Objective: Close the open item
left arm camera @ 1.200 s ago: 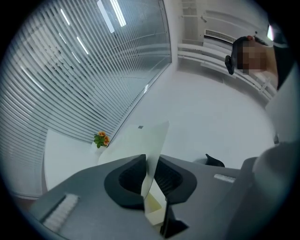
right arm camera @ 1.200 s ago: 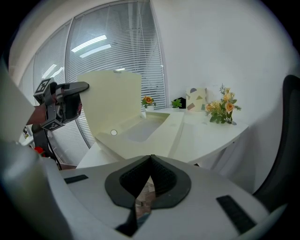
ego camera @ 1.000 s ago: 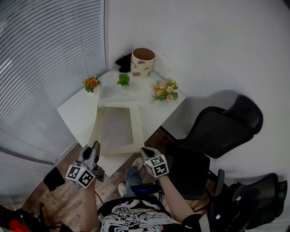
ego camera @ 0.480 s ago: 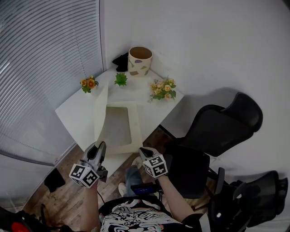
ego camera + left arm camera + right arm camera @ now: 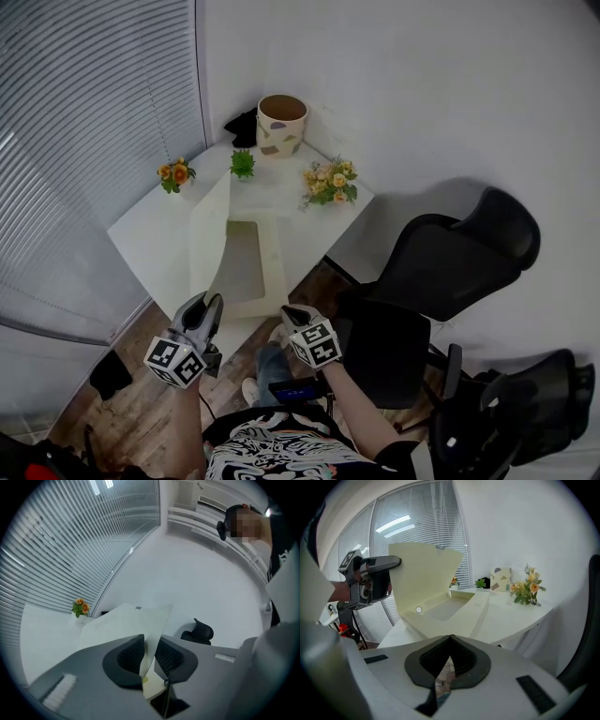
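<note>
A white-walled room corner with grey slatted blinds (image 5: 84,141) along its left side holds a white worktop (image 5: 150,234), set cornerwise above a wood-plank floor (image 5: 141,412).

The left claw (image 5: 207,303) is at the worktop's near edge, on the side nearest the blinds. Its jaws are opening. The near corner of the thin cream lid (image 5: 208,234) passes between the pads, lying against one pad with a gap showing at the other. Well beyond this claw and a little to its left, a small bunch of orange flowers (image 5: 172,173) stands near the blinds.

The lid rises straight ahead of the left claw, up on its long edge and tilted over the cream flat box (image 5: 278,267) it belongs to. The box lies open on the worktop between the two claws and just beyond them, its shallow grey-lined recess uncovered.

Far beyond the left claw's tips, past the lid, sit a small green plant (image 5: 243,163), a dark bundle (image 5: 244,127) in the very corner, and a round beige pot with coloured patches (image 5: 281,124).

The right claw (image 5: 289,313) hangs just off the worktop's near edge, beside the box's near right corner and apart from it. Its jaws meet at the tips with nothing between them. Beyond it, toward the worktop's right corner, stands a spray of yellow flowers with green leaves (image 5: 328,183). Further right of this claw is a black office chair (image 5: 459,262).
</note>
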